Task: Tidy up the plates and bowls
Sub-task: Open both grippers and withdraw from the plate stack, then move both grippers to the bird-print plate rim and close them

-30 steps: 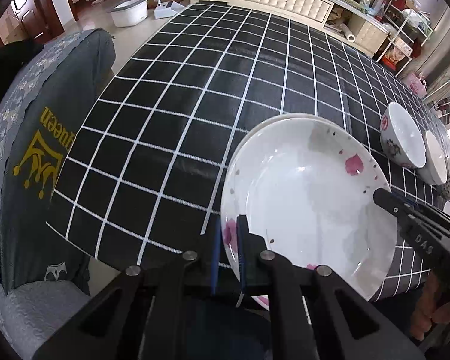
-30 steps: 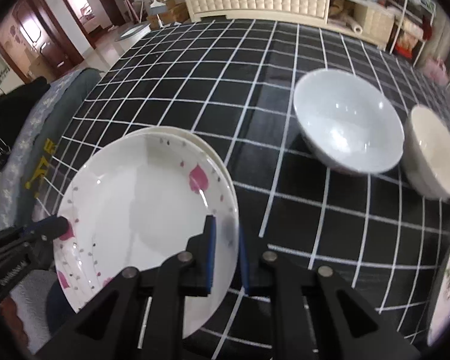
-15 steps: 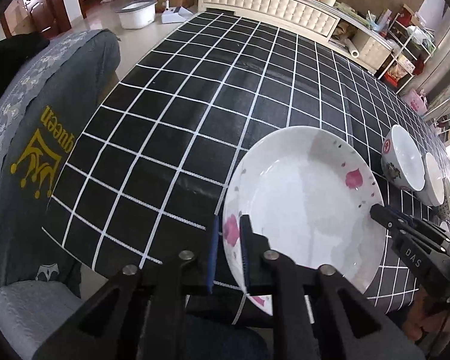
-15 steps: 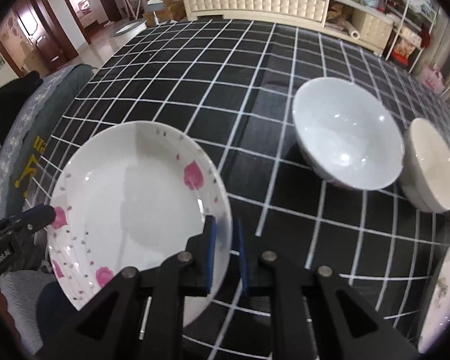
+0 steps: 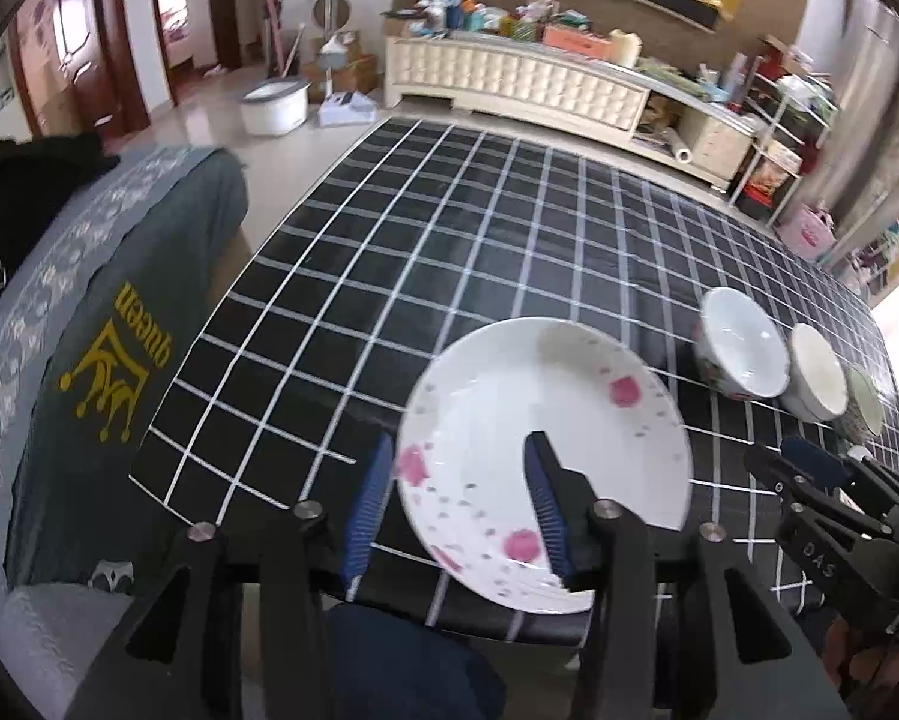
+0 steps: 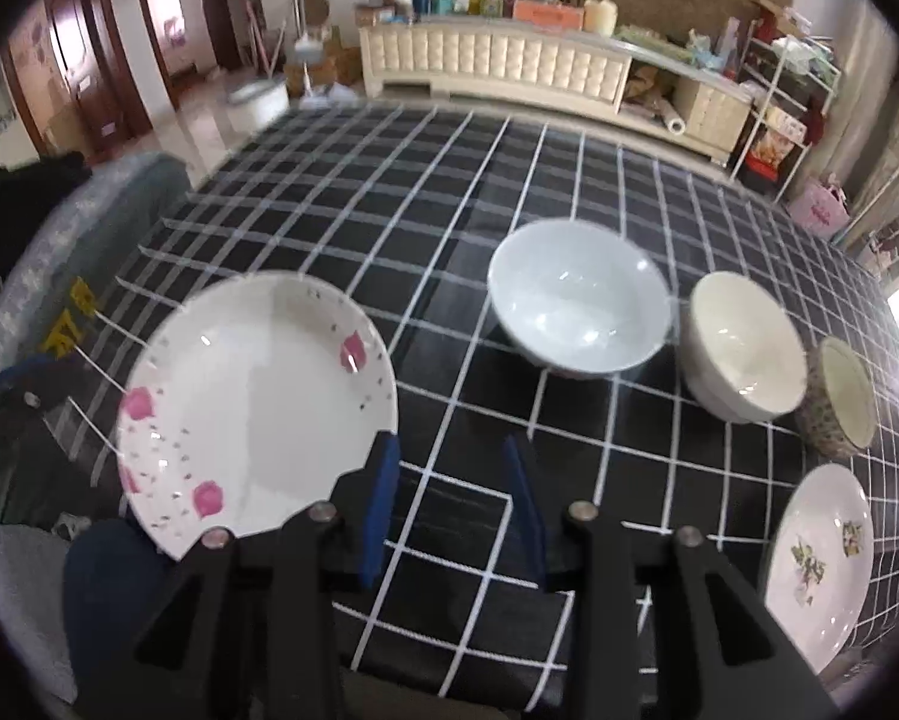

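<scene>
Pink-flowered plate (image 5: 545,462) lies flat on the black checked tablecloth (image 5: 449,276) near the front edge. My left gripper (image 5: 455,498) & right gripper (image 6: 449,498) have both just been opening; jaws now part-open, gripping nothing, w/ the plate under the left one. White bowl (image 6: 578,300), cream bowl (image 6: 746,354), patterned bowl (image 6: 842,399) sit in a row to the right; leaf-print plate (image 6: 821,558) nearer.

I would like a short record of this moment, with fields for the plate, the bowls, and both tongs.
pink-flower plate: lying on the checked tablecloth, near its front edge
bowls: white bowl, cream bowl, patterned bowl, in a row to the right of that plate
second plate: at far right
left tongs: open, just released, gripping nothing
right tongs: open, just released, empty
</scene>
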`<state>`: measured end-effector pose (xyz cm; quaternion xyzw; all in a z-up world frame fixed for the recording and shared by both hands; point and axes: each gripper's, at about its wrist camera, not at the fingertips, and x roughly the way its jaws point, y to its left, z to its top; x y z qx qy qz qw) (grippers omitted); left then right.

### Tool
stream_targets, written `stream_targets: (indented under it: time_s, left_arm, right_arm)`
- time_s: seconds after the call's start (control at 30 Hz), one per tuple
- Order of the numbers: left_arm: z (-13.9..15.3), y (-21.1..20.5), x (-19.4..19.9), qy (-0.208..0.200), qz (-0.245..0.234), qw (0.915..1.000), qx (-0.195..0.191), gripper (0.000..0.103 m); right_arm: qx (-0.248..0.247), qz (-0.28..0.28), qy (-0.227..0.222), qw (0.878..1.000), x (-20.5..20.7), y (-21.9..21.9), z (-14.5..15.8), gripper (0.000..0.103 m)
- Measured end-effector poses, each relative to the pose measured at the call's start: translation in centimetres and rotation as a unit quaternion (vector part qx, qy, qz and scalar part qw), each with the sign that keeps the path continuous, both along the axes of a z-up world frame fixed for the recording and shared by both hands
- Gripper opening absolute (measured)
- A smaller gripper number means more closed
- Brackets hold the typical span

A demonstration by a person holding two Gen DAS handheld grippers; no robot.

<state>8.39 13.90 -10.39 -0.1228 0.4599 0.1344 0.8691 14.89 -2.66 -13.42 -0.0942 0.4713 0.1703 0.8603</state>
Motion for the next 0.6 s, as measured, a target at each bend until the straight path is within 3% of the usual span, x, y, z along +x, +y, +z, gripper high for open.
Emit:
stream_targets:
  time_s: [0.07,0.13,0.33,0.6]
  left_arm:
    - [0.8,-1.5,-0.3,-0.010,-0.014,0.9998,0.004,0.048]
    - [1.2,-2.7,-0.2,-0.015,-0.025,0.9996,0.005,0.049]
    - [3.0,-6.7,-0.6,-0.036,-0.069,0.9969,0.011,0.057]
    - [5.0,-12.2,-0.5,-0.059,-0.125,0.9900,0.026,0.066]
  right_arm:
    - [0.017,-0.011,-0.014,1.000,-0.6,-1.1,1.1,0.056]
    - [0.009,-0.021,-0.029,0.999,-1.0,-1.8,1.8,0.075]
    - [-0.006,-0.011,-0.042,0.999,-2.8,-3.9,3.1,0.080]
    - [-0.002,-0.058,-0.078,0.995,-4.7,-9.0,4.9,0.080]
